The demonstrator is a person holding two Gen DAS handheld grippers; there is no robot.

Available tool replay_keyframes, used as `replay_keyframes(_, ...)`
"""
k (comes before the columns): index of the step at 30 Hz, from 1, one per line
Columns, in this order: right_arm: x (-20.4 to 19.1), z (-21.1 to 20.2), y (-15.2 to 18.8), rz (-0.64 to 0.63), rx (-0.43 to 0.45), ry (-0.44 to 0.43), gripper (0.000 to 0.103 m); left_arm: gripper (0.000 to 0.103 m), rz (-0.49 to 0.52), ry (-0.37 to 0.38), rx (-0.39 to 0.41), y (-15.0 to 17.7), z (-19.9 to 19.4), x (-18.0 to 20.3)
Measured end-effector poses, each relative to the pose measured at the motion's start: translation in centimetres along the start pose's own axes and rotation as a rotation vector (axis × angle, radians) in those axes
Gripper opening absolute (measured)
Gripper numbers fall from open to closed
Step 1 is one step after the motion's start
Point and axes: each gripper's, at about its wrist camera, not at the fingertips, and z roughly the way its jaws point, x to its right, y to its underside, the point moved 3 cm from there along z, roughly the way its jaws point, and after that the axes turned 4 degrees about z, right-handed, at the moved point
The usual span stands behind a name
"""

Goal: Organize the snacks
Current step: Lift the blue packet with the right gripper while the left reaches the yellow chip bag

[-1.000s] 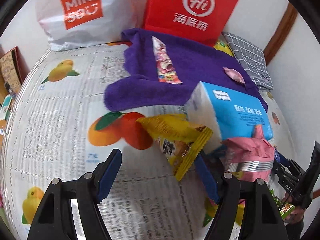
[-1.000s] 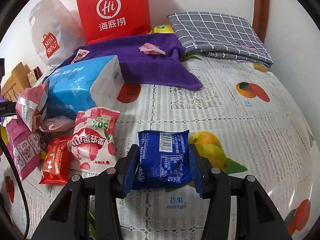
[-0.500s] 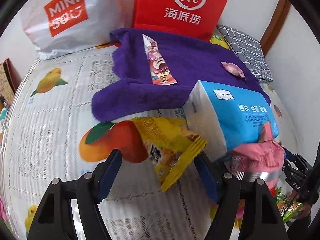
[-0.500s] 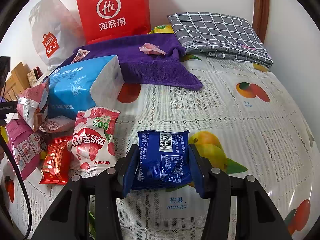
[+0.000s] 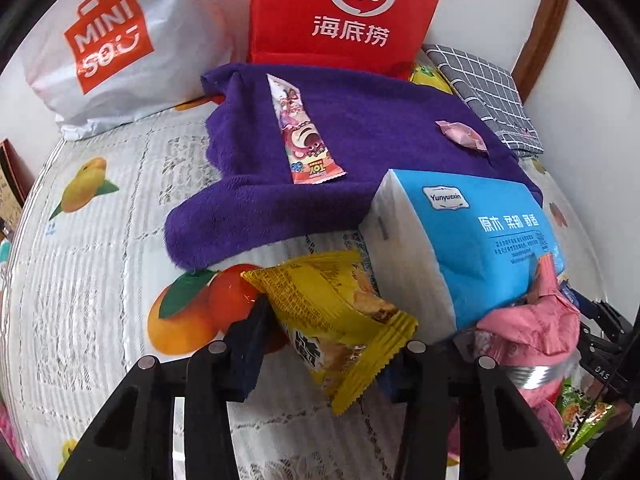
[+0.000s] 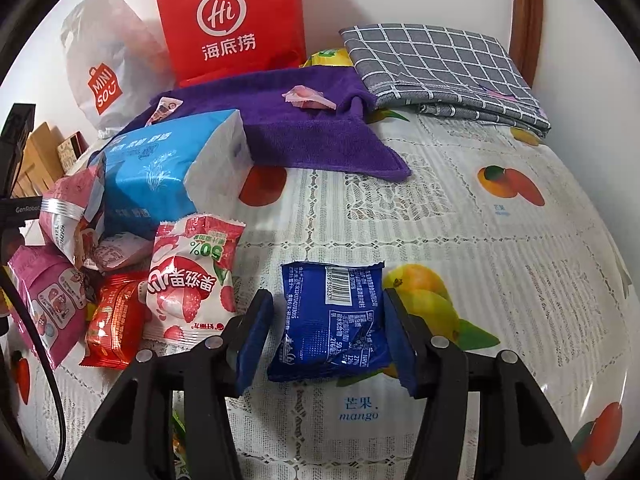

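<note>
A yellow snack packet (image 5: 332, 320) sits between the pads of my left gripper (image 5: 326, 340), whose jaws are closing; the left pad touches its side and the right pad is hidden under its crimped edge. A blue snack packet (image 6: 334, 324) lies flat on the fruit-print tablecloth (image 6: 500, 280) inside my right gripper (image 6: 327, 308). Those jaws are opening, and a gap shows beside the left pad. To its left is a pile: a strawberry packet (image 6: 192, 280), a red packet (image 6: 114, 324) and pink bags (image 6: 44, 300).
A blue tissue pack (image 5: 472, 240) stands beside the yellow packet. Behind it a purple towel (image 5: 360, 128) carries a long pink stick packet (image 5: 304, 136) and a pink candy (image 5: 460, 136). A red paper bag (image 5: 344, 12), a white shopping bag (image 5: 108, 44) and a folded grey checked cloth (image 6: 440, 60) line the back wall.
My left jaws have closed in around the yellow packet after sliding a little toward it. My right jaws have widened off the blue packet, which stays on the cloth.
</note>
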Motion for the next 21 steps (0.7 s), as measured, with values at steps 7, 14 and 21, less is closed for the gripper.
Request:
replay_keyframes(7, 0.3, 0.0, 0.0, 0.012, 0.005, 0.009, 0.048, 0.043, -0.057, -0.014, 0.014, 1.5, -2.3, -1.1)
replay_keyframes(14, 0.9, -0.3, -0.2, 0.031, 0.005, -0.004, 0.045, 0.043, -0.098, -0.022, 0.045, 2.2, -5.5, -1.1)
replay_keyframes(21, 0.6, -2.6, -2.2, 0.051, 0.031, -0.051, 0.045, 0.043, -0.107, -0.018, 0.078, 1.7, -7.8, 0.0)
